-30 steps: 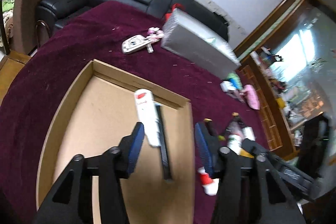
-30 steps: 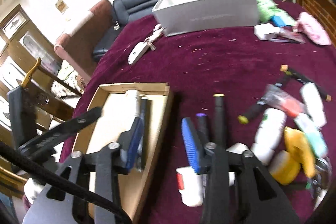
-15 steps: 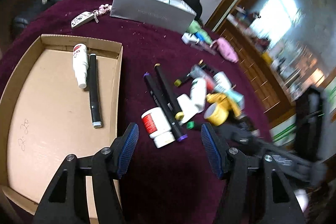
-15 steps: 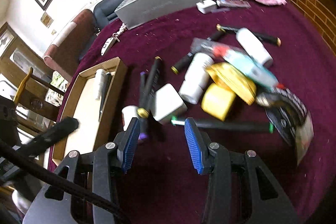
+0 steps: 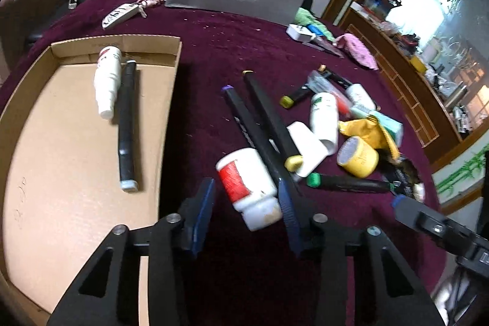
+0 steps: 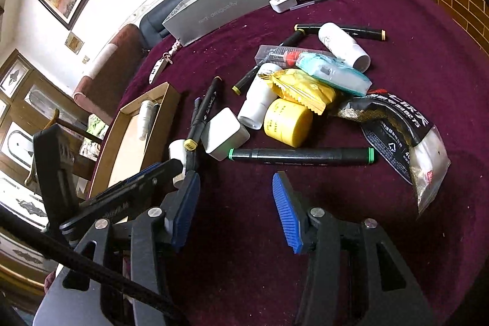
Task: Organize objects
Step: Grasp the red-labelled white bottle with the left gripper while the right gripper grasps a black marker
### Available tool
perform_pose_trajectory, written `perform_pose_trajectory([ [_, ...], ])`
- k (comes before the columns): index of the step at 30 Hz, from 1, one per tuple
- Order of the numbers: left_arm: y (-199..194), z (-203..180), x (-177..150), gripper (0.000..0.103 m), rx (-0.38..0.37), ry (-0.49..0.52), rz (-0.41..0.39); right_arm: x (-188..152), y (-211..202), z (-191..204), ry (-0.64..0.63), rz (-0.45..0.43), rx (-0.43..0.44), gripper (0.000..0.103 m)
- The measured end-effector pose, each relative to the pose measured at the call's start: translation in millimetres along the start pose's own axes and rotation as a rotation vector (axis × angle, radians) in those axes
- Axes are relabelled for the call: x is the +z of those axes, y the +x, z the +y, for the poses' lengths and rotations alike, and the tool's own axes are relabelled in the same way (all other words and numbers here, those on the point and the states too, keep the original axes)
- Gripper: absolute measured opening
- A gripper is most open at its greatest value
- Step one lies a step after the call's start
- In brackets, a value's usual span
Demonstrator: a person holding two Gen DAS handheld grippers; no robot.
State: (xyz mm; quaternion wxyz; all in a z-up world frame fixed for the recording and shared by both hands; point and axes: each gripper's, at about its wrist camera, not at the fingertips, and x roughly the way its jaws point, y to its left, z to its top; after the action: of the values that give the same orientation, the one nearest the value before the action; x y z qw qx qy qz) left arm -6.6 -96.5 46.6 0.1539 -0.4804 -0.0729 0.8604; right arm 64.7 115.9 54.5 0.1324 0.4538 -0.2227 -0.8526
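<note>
left gripper (image 5: 247,208) jaws wide, straddling white red-labelled plastic bottle (image 5: 249,187)
bottle's long axis runs along the fingers; right gripper (image 6: 235,211) wide, empty, nearer green-capped black marker (image 6: 301,156).

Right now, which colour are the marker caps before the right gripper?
Green, best seen in the right wrist view.

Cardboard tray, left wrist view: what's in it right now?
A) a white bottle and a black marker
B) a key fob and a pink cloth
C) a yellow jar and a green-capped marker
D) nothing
A: the cardboard tray holds a white bottle lying beside a black marker near its far wall.
</note>
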Motion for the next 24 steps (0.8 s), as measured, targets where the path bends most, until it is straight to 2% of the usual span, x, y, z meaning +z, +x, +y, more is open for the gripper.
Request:
perform_pose_trajectory([
  [2,6,0,1,0.035,0.01,0.004,0.004,0,0,-1,0.003,-0.001,0.003,0.048],
  [7,21,-17,3,0.035,0.125,0.088,-0.002,0,4,1,0.001,0.005,0.014,0.048],
  [9,21,-18,2,0.032,0.127,0.088,-0.016,0,6,5,-0.007,0.008,0.017,0.049],
  [13,5,-2,0,0.029,0.02,0.014,-0.045,4,7,16,-0.034,0.005,0.015,0.049],
  [20,-52,15,-21,0.029,-0.134,-0.041,-0.131,34,25,44,-0.085,0.005,-0.004,0.049],
  [24,-77,30,-34,0.029,-0.178,-0.06,-0.156,50,51,67,-0.131,0.055,-0.006,0.049],
])
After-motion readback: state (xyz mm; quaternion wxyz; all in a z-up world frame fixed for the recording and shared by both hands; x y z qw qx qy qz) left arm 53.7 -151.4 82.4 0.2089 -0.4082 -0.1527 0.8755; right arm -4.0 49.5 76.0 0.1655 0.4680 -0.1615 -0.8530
